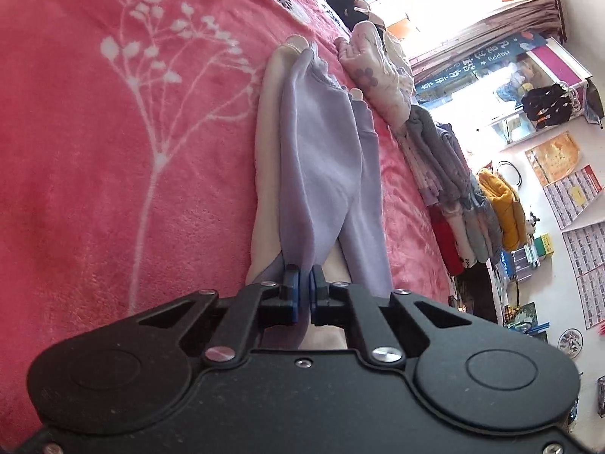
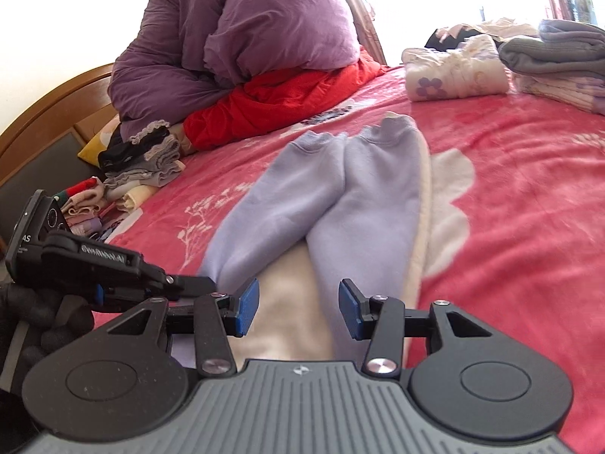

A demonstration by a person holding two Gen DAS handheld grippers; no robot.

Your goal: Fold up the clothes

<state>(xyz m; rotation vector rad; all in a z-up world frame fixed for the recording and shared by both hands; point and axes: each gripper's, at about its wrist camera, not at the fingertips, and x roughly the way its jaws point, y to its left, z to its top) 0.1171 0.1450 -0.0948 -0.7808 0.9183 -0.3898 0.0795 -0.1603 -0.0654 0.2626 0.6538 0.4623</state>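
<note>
The lavender trousers (image 2: 340, 189) lie flat on the pink blanket (image 2: 529, 189), legs stretched away from the cameras, cream lining showing at the near waist end and along one edge. All positions below are given relative to the trousers.

Left gripper (image 1: 305, 282): clenched on the near edge of the trousers, lavender cloth pinched between the blue pads. In the right wrist view it appears at the near left corner, held by a black-gloved hand (image 2: 34, 317).

Right gripper (image 2: 298, 308): released, jaws apart above the cream lining at the near end; no cloth is pressed between the pads.

Beyond the far cuffs, to the right, sits a floral folded garment (image 2: 453, 75), and next to it a grey folded stack (image 2: 556, 53). Beyond and to the left lies a purple quilt (image 2: 245, 30) on red bedding (image 2: 283, 94).
</note>
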